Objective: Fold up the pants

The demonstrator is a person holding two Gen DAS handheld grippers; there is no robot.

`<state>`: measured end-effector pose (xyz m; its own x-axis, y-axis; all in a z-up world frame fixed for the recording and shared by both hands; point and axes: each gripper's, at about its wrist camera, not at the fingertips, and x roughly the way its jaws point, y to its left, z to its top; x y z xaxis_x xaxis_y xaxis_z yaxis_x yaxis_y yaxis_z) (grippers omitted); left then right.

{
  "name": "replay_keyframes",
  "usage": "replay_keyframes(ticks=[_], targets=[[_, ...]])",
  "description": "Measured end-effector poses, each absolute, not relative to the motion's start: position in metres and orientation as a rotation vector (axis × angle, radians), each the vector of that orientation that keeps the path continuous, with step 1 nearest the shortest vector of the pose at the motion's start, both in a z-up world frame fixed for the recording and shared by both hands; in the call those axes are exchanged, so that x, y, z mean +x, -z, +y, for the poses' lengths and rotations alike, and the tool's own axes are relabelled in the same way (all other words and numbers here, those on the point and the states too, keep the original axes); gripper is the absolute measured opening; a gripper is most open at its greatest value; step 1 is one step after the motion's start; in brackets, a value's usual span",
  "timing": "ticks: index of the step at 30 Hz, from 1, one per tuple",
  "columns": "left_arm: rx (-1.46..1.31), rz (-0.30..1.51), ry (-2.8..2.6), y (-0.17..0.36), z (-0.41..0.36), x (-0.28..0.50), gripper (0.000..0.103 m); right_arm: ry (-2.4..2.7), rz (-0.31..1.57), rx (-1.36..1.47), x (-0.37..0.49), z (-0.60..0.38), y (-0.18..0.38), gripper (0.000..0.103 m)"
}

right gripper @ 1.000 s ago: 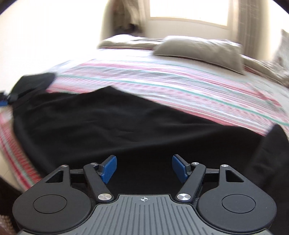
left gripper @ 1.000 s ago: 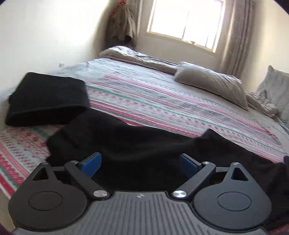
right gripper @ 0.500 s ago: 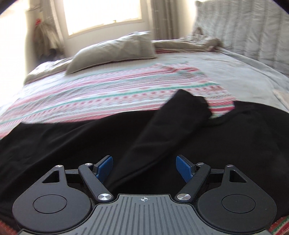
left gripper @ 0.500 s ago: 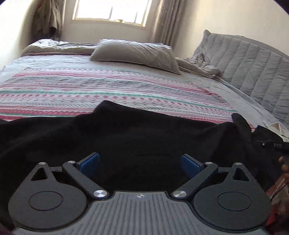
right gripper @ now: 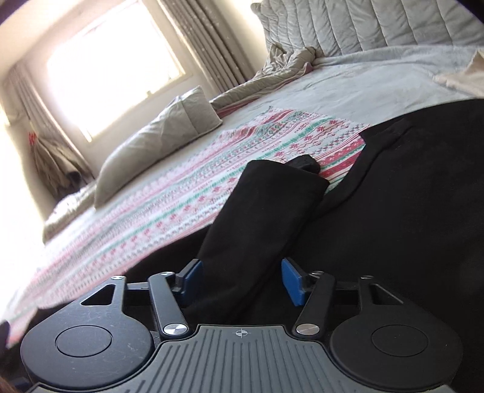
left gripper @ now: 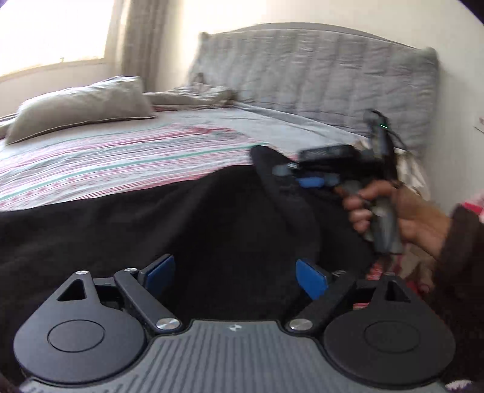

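Black, soft, limp pants (right gripper: 393,211) lie across the near side of the bed (right gripper: 169,211), best taken at a leg end, where the right tool (right gripper: 242,279) is closing around a leg while the left tool (left gripper: 236,275), wide, begins closing over cloth.

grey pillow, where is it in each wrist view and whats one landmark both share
Left wrist view: the grey pillow lies upper left, on the far side of the bed below the window.
Right wrist view: it sits left of centre, tilted, below the window.
Shared landmark: the quilted grey headboard, at the top of both views.
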<state>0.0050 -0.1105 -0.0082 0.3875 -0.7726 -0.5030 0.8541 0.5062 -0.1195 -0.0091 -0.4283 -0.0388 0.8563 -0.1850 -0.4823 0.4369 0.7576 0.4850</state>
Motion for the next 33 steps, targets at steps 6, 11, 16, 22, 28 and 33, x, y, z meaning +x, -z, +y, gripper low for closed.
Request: replay_keyframes(ticks=[6, 11, 16, 22, 28, 33], targets=[[0.229, 0.591, 1.165, 0.029, -0.135, 0.003, 0.073, 0.381, 0.381, 0.669, 0.006, -0.442, 0.045, 0.034], [0.241, 0.582, 1.15, 0.035, -0.135, 0.003, 0.061, 0.418, 0.335, 0.687, 0.006, -0.45, 0.046, 0.017], [0.218, 0.593, 1.132, 0.036, -0.143, 0.007, 0.031, 0.459, 0.302, 0.573, -0.004, -0.439, 0.028, 0.007], [0.219, 0.592, 1.156, 0.032, -0.146, 0.002, 0.016, 0.557, 0.329, 0.369, -0.031, -0.417, -0.001, 0.007], [0.312, 0.594, 1.154, 0.033, -0.15, -0.005, 0.014, 0.691, 0.617, 0.259, -0.045, -0.416, 0.025, 0.004], [0.278, 0.614, 1.145, 0.034, -0.149, -0.002, 0.014, 0.59, 0.578, 0.326, -0.068, -0.425, 0.032, 0.012]])
